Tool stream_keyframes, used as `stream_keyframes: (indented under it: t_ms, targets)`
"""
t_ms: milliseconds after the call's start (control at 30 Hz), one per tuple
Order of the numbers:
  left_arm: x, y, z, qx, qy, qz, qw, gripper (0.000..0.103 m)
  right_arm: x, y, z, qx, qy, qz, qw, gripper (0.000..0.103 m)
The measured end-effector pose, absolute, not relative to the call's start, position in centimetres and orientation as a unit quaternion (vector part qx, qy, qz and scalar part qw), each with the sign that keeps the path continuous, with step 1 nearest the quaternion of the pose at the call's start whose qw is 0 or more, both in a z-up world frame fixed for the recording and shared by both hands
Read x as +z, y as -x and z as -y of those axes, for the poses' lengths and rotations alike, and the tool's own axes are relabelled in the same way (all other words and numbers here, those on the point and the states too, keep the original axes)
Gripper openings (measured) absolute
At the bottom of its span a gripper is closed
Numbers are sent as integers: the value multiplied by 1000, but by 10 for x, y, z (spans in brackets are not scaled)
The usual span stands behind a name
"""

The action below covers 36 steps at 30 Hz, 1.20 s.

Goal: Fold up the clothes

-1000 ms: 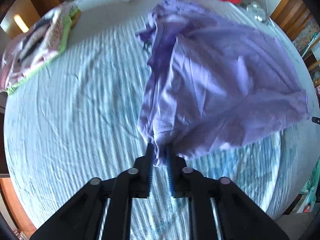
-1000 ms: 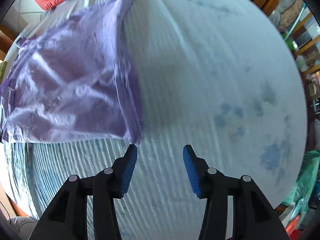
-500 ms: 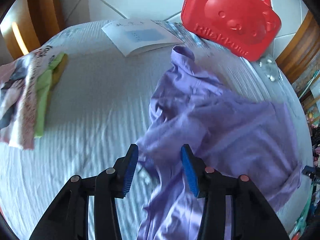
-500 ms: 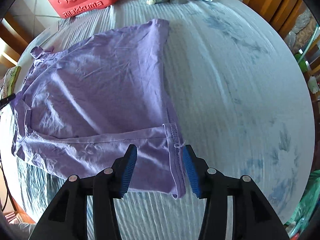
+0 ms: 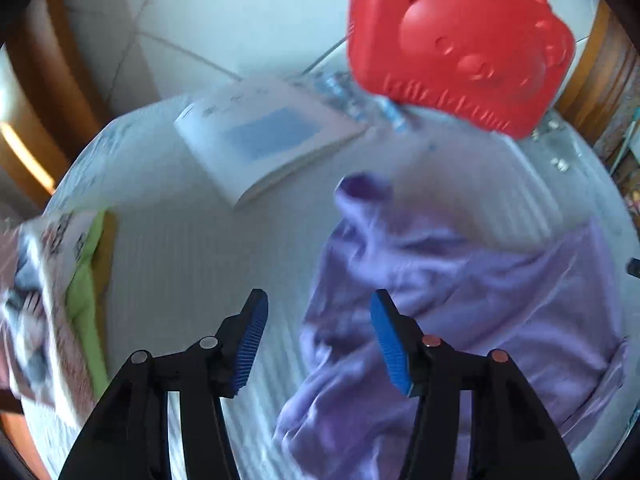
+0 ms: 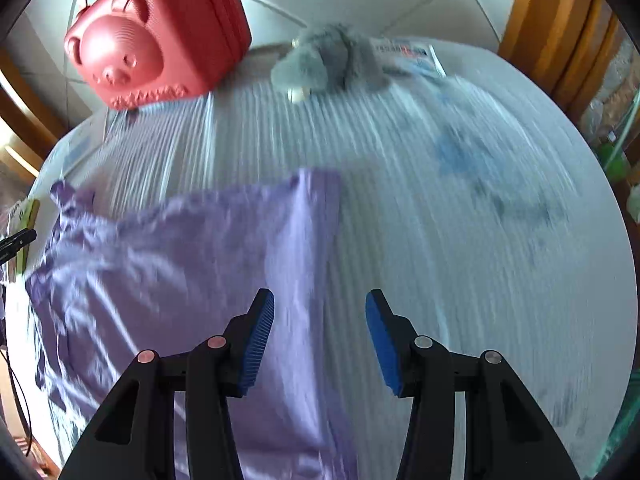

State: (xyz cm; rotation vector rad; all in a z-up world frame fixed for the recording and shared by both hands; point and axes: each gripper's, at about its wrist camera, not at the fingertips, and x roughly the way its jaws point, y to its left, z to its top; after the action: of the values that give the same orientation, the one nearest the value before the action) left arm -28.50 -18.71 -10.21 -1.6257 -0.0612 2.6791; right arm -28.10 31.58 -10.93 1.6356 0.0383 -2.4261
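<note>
A lilac shirt [image 5: 460, 312] lies crumpled on the pale striped bed cover [image 5: 192, 264], its collar end toward the far side. My left gripper [image 5: 318, 336] hovers above the shirt's left edge; its jaws are opening and the blue pads press on nothing. In the right wrist view the same shirt [image 6: 192, 272] spreads over the left half of the bed cover [image 6: 460, 240]. My right gripper [image 6: 320, 332] stands open above the shirt's right edge, with cloth below the gap and nothing gripped.
A red bear-faced case [image 5: 460, 40] stands at the bed's far side, also seen as the case [image 6: 156, 36] from the right. A white booklet [image 5: 264, 140] lies near it. Folded clothes [image 5: 52, 288] are stacked at the left. A grey plush toy [image 6: 324, 64] and a packet [image 6: 412, 56] lie far right.
My left gripper let go of the shirt's corner, opened wide and moved toward the bed's far side. My right gripper, open throughout, moved the same way, from the hem corner up along the shirt's right edge.
</note>
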Motion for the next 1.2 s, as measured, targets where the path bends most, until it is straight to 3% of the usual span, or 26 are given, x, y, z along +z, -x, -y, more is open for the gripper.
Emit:
stream_keyframes:
  t_ms: [233,300,433,467,500,533,567,600,700,900,933,1000,1067,1200]
  targets:
    - [-118,325,171,849,526,-21,48,55,-125,333,-301,-817,-564,-12,116,49]
    - [-123,331,169,849,526,-23,50,55,-133,341,-298,-812,-572,-13,117,60]
    - [-127,344,167,848,526,-11,67,55,-145,352,-294,-805,-581,-8,117,60]
    - [-129,347,166,846,527,-8,73,49,-147,354,-291,-803,-584,-8,120,60]
    - [-129,349,164,845,530,-8,75,38,-150,356,-288,-800,-587,-9,123,55]
    - [-129,350,163,844,531,-7,75,7,-154,357,-284,-796,-593,-15,123,44]
    - [-126,349,162,847,526,-4,76,4,-155,357,-279,-794,-595,-27,121,9]
    - [-122,346,162,850,521,-2,76,4,-157,356,-275,-794,-596,-40,118,3]
    - [-103,331,160,866,494,0,76,4,-144,348,-271,-815,-566,-53,116,2]
    - [-60,240,150,902,418,-3,106,4,-100,281,-306,-875,-465,-21,135,5]
    - [-62,220,147,901,418,1,112,4,-103,271,-312,-873,-470,-21,127,9]
    - [-77,186,142,893,435,6,116,4,-118,251,-329,-857,-506,-26,94,35]
    - [-98,160,141,875,470,13,114,4,-133,231,-345,-841,-538,-27,51,47]
    - [-123,136,139,850,513,18,113,4,-111,202,-342,-853,-519,-22,54,47]
